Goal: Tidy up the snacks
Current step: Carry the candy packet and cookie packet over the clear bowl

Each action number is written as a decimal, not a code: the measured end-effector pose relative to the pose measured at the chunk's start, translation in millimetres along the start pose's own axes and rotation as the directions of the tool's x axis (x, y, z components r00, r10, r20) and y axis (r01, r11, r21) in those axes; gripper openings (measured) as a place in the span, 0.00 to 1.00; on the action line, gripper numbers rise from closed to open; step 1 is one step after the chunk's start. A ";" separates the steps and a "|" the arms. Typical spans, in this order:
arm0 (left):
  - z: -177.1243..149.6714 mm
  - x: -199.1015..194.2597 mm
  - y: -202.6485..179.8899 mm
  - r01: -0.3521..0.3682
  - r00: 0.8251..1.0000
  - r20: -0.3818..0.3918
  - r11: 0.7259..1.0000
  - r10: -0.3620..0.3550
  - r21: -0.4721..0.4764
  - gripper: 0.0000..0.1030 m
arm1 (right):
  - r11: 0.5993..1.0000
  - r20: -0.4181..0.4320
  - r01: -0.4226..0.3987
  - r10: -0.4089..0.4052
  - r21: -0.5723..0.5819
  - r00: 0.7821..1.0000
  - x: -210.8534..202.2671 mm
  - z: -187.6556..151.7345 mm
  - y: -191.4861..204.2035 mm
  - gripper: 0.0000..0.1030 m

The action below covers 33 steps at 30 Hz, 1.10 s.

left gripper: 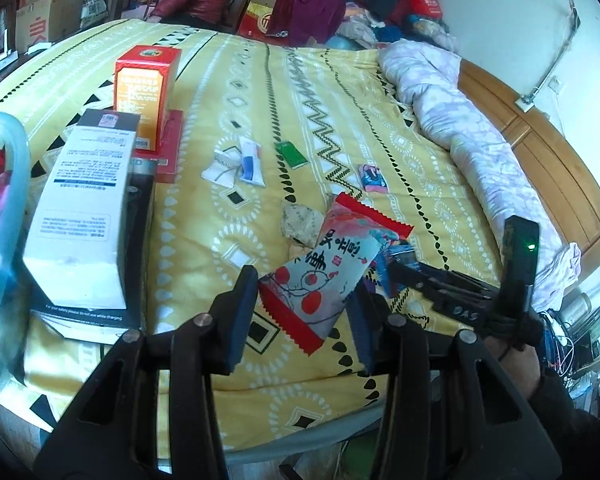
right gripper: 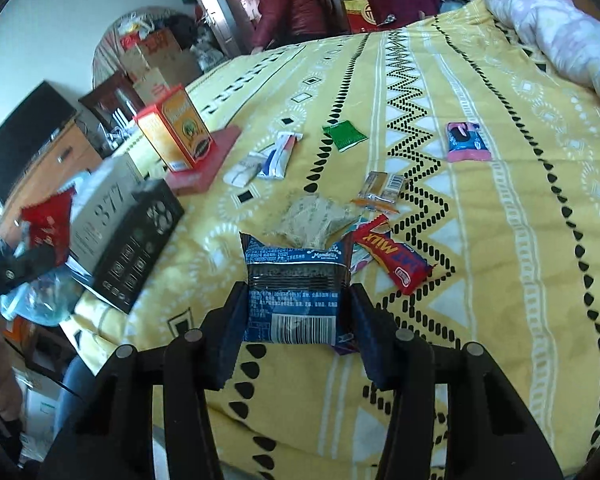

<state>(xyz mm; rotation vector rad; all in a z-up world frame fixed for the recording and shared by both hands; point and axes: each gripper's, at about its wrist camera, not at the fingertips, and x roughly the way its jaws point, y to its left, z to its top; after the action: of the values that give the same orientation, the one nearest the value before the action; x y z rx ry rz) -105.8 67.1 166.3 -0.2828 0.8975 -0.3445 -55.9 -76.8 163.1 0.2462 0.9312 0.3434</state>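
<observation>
Here, the left gripper [left gripper: 300, 312] jaws clamp a glossy red-white crinkled snack packet [left gripper: 332, 272]; the right gripper [right gripper: 296, 328] jaws clamp a blue foil biscuit packet [right gripper: 296, 292] above the yellow patterned bedspread [right gripper: 480, 240].

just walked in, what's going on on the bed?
A person is sorting snacks on a yellow patterned bedspread with two handheld grippers. The left gripper has a red-edged snack packet between its fingers, held above the cover. The right gripper is clamped on a blue cookie packet. Several small packets lie loose, including a green sachet, and boxes stand at the edge.
</observation>
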 end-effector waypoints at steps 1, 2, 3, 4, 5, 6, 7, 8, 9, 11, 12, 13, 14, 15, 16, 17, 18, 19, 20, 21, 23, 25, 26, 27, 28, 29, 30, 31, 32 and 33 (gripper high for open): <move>0.1 0.0 0.1 -0.001 1.000 0.000 1.000 0.001 0.000 0.43 | 1.000 0.006 -0.008 0.008 0.015 1.000 -2.3 0.3 -1.6 0.52; 0.5 -0.8 0.3 -0.004 1.000 0.002 1.000 0.004 0.001 0.43 | 0.999 0.015 -0.017 0.017 0.028 1.000 -5.2 0.9 -3.0 0.52; 0.6 -1.6 0.5 -0.005 1.000 0.004 1.000 0.005 0.001 0.43 | 0.999 0.024 -0.025 0.024 0.037 0.999 -7.7 0.6 -3.7 0.52; 0.5 -2.7 0.7 -0.005 1.000 0.006 1.000 0.005 0.001 0.43 | 0.998 0.032 -0.033 0.032 0.048 0.999 -10.6 1.4 -4.5 0.52; 0.7 -3.6 0.3 -0.004 1.000 0.010 1.000 0.004 0.002 0.43 | 0.998 0.037 -0.040 0.038 0.056 0.999 -12.6 1.9 -5.3 0.52; 0.6 -3.9 -0.7 -0.005 1.000 0.013 1.000 0.005 0.002 0.43 | 0.997 0.040 -0.050 0.048 0.064 0.998 -14.0 2.5 -6.3 0.52; 1.0 -3.5 -0.4 -0.005 1.000 0.014 1.000 0.005 0.002 0.43 | 0.996 0.044 -0.059 0.056 0.069 0.997 -15.4 3.3 -6.8 0.52; 0.9 -3.9 -0.4 -0.006 1.000 0.014 1.000 0.006 0.002 0.43 | 0.995 0.050 -0.066 0.062 0.073 0.997 -17.0 4.3 -7.0 0.52; 1.0 -4.1 -0.2 -0.006 1.000 0.014 1.000 0.006 0.002 0.43 | 0.994 0.053 -0.074 0.070 0.080 0.996 -17.7 5.1 -7.4 0.52; 2.0 -4.4 -0.8 -0.008 1.000 0.015 1.000 0.008 0.001 0.43 | 0.990 0.064 -0.100 0.094 0.100 0.994 -21.0 7.8 -9.2 0.52; 2.3 -4.4 -0.8 -0.009 1.000 0.015 1.000 0.009 0.003 0.43 | 0.989 0.071 -0.109 0.101 0.105 0.992 -23.4 9.4 -9.7 0.52; 1.8 -4.4 -0.4 -0.009 1.000 0.016 1.000 0.009 0.002 0.43 | 0.988 0.077 -0.113 0.105 0.106 0.991 -25.8 11.3 -9.7 0.52; 2.6 -5.2 0.7 -0.007 1.000 0.016 1.000 0.007 0.002 0.43 | 0.987 0.082 -0.120 0.111 0.108 0.990 -27.8 13.4 -9.7 0.52; 3.5 -5.8 0.6 -0.006 1.000 0.018 1.000 0.006 0.003 0.43 | 0.986 0.085 -0.125 0.116 0.109 0.990 -29.2 15.0 -9.5 0.52; 4.9 -6.5 0.5 -0.007 1.000 0.020 1.000 0.007 0.006 0.43 | 0.986 0.089 -0.128 0.119 0.106 0.989 -31.0 16.8 -8.6 0.52; 6.3 -7.2 0.2 -0.007 1.000 0.022 1.000 0.007 0.008 0.43 | 0.987 0.095 -0.129 0.119 0.100 0.988 -33.4 19.2 -6.9 0.52; 8.2 -7.7 -0.2 -0.009 1.000 0.024 1.000 0.008 0.012 0.43 | 0.986 0.100 -0.133 0.123 0.096 0.987 -35.1 21.0 -5.9 0.52; 10.1 -8.3 -0.5 -0.012 1.000 0.027 1.000 0.012 0.018 0.43 | 0.986 0.106 -0.136 0.126 0.092 0.986 -37.7 24.0 -3.8 0.52; 13.2 -9.6 -1.4 -0.020 0.999 0.032 0.999 0.019 0.026 0.43 | 0.987 0.110 -0.136 0.126 0.088 0.986 -39.3 26.2 -2.0 0.52; 15.1 -11.3 -1.1 -0.025 0.999 0.038 0.999 0.024 0.030 0.43 | 0.987 0.117 -0.138 0.128 0.082 0.985 -42.0 29.4 0.5 0.52; 20.2 -19.2 -0.2 -0.032 0.998 0.057 0.999 0.031 0.033 0.43 | 0.987 0.132 -0.145 0.136 0.067 0.982 -47.9 37.2 7.0 0.52; 28.4 -34.4 1.3 -0.044 0.994 0.098 0.998 0.040 0.045 0.43 | 0.987 0.150 -0.154 0.146 0.046 0.978 -56.4 46.9 16.9 0.52; 32.3 -42.8 4.4 -0.057 0.992 0.119 0.997 0.051 0.048 0.43 | 0.987 0.163 -0.162 0.155 0.025 0.974 -61.6 52.8 24.7 0.52; 36.5 -50.1 9.4 -0.067 0.989 0.135 0.997 0.060 0.042 0.43 | 0.986 0.168 -0.168 0.164 0.011 0.972 -64.6 57.4 30.7 0.52; 40.6 -57.8 15.4 -0.075 0.986 0.150 0.997 0.069 0.032 0.43 | 0.984 0.174 -0.178 0.176 -0.007 0.969 -67.7 63.4 39.4 0.52; 43.7 -64.5 21.8 -0.087 0.983 0.165 0.996 0.082 0.022 0.43 | 0.982 0.182 -0.189 0.191 -0.030 0.965 -71.1 70.3 51.2 0.52; 46.4 -71.1 27.9 -0.099 0.979 0.179 0.995 0.095 0.012 0.43 | 0.979 0.186 -0.197 0.202 -0.045 0.962 -72.8 74.6 59.3 0.52; 49.4 -80.3 37.3 -0.111 0.974 0.198 0.994 0.110 -0.005 0.43 | 0.975 0.189 -0.211 0.220 -0.067 0.957 -74.7 80.5 70.6 0.52; 51.6 -87.9 45.9 -0.121 0.969 0.214 0.992 0.122 -0.022 0.43 | 0.971 0.191 -0.223 0.236 -0.089 0.953 -75.9 85.7 82.7 0.52; 52.1 -94.1 53.5 -0.130 0.965 0.225 0.991 0.135 -0.037 0.43 | 0.964 0.190 -0.237 0.257 -0.120 0.947 -76.4 92.2 99.7 0.52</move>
<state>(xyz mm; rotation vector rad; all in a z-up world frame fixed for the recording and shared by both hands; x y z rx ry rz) -109.1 158.9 243.7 -0.2750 0.6904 -0.1737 -40.8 -20.5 307.6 0.3056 0.6789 0.5823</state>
